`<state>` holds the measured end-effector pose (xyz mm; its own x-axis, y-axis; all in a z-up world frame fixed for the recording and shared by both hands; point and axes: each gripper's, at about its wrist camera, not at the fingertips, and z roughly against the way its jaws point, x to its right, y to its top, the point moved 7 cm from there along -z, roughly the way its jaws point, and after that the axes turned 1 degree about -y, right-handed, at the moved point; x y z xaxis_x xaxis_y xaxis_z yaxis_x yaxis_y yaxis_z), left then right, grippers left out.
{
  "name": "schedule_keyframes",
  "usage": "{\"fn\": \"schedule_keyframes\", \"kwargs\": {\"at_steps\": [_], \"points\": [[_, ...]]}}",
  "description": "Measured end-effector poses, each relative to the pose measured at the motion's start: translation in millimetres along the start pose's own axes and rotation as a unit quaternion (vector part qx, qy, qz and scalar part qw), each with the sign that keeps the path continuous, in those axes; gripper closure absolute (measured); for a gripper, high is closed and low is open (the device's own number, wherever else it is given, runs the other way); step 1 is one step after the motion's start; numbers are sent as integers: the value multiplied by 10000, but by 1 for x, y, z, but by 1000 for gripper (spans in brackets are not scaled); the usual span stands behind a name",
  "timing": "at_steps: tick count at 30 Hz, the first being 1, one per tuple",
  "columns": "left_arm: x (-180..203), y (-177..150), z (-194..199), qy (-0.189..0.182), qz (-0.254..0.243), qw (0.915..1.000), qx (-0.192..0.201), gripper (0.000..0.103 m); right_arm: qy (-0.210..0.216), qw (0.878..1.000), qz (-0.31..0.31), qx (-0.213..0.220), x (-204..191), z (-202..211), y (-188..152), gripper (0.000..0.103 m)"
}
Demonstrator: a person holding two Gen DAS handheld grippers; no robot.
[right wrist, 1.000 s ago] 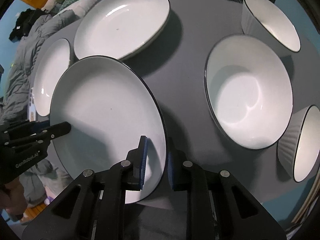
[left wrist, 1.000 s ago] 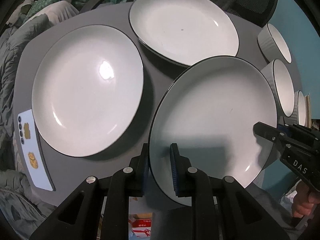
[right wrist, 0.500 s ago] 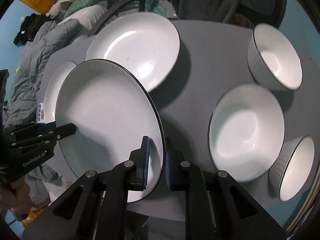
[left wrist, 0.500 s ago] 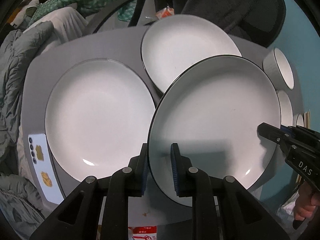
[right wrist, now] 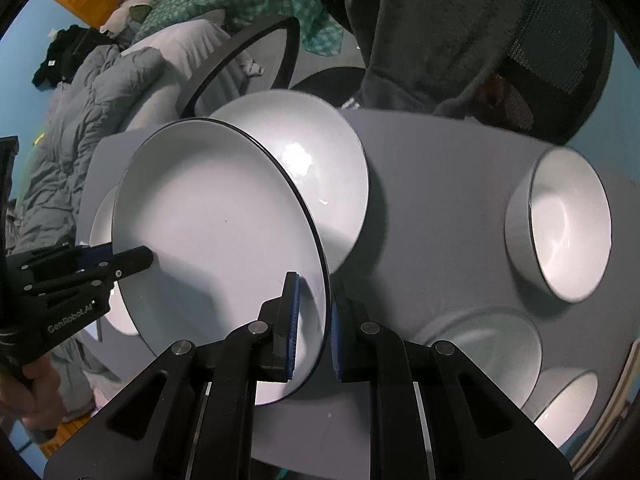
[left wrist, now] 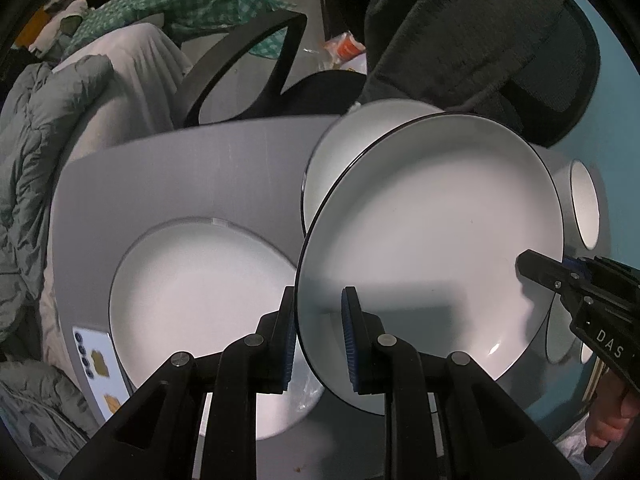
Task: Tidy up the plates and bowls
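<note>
Both tools, left tool (left wrist: 318, 336) and right tool (right wrist: 313, 322), grip one lifted plate (left wrist: 432, 248) by opposite rims above the table (right wrist: 440, 184), nothing stacked yet; two plates and the bowls lie separate.

Far plate (left wrist: 344, 148) half hidden behind held plate (left wrist: 432, 248)

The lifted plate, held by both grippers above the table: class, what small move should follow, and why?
Probably carry the lifted plate a little further over the far plate, then lower it. Both the left gripper and right gripper clamp opposite rims, and it already overlaps that plate, so stacking looks closest.
</note>
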<state>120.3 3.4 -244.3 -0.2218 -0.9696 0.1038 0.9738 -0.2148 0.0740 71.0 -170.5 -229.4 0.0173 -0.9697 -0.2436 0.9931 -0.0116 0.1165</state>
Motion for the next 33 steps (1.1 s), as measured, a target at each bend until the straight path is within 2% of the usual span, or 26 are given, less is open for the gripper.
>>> {"fn": "schedule_keyframes", "kwargs": {"at_steps": [12,29,33], "points": [[0,37,-21,154,129,9997,-130,82,110,9998,-79,-152,8,-18,36,89],[3,43,-34,287,77,9992,-282,82,-19,9983,-60,-576,16,-36,45,86],[5,42,-37,290,-2,9990,-326,82,34,9976,-111,-677,17,-36,45,82]]}}
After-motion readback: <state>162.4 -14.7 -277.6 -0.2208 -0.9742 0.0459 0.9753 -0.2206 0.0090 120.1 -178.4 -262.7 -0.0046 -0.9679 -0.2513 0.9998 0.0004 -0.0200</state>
